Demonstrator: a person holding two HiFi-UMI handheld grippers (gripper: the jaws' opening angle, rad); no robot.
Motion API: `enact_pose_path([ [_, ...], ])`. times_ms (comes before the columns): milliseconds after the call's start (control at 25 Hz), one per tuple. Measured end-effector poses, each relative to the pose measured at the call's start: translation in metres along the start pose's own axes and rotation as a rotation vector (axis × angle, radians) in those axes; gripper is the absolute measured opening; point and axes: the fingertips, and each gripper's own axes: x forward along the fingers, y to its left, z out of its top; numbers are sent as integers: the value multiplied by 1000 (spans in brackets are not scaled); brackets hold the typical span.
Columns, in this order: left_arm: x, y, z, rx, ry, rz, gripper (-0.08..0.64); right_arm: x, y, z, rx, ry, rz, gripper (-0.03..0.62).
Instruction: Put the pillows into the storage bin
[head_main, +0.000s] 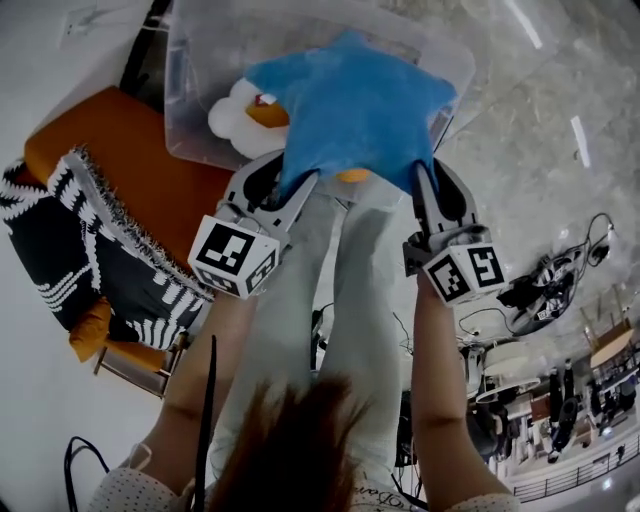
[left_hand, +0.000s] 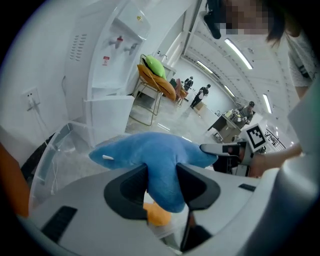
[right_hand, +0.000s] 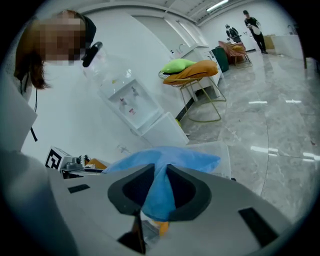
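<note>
A blue star-shaped pillow (head_main: 355, 105) hangs over the clear plastic storage bin (head_main: 195, 60), held by two of its points. My left gripper (head_main: 298, 182) is shut on its lower left point; in the left gripper view the blue fabric (left_hand: 162, 175) is pinched between the jaws. My right gripper (head_main: 420, 172) is shut on the lower right point, and the pillow (right_hand: 159, 187) fills its jaws too. Inside the bin, a white and orange plush pillow (head_main: 240, 112) lies partly under the star.
An orange seat (head_main: 130, 160) with a black-and-white patterned throw (head_main: 80, 250) stands left of the bin. The person's legs (head_main: 330, 290) are below the bin. Cables and gear (head_main: 545, 290) lie on the marble floor at right.
</note>
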Motion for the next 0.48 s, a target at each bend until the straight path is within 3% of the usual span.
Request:
enact_pose_path([
  [200, 66, 41, -11, 44, 21, 2, 171, 61, -56, -21, -48, 104, -26, 98],
  [480, 126, 64, -61, -50, 107, -54, 188, 99, -108, -57, -110, 244, -60, 116],
])
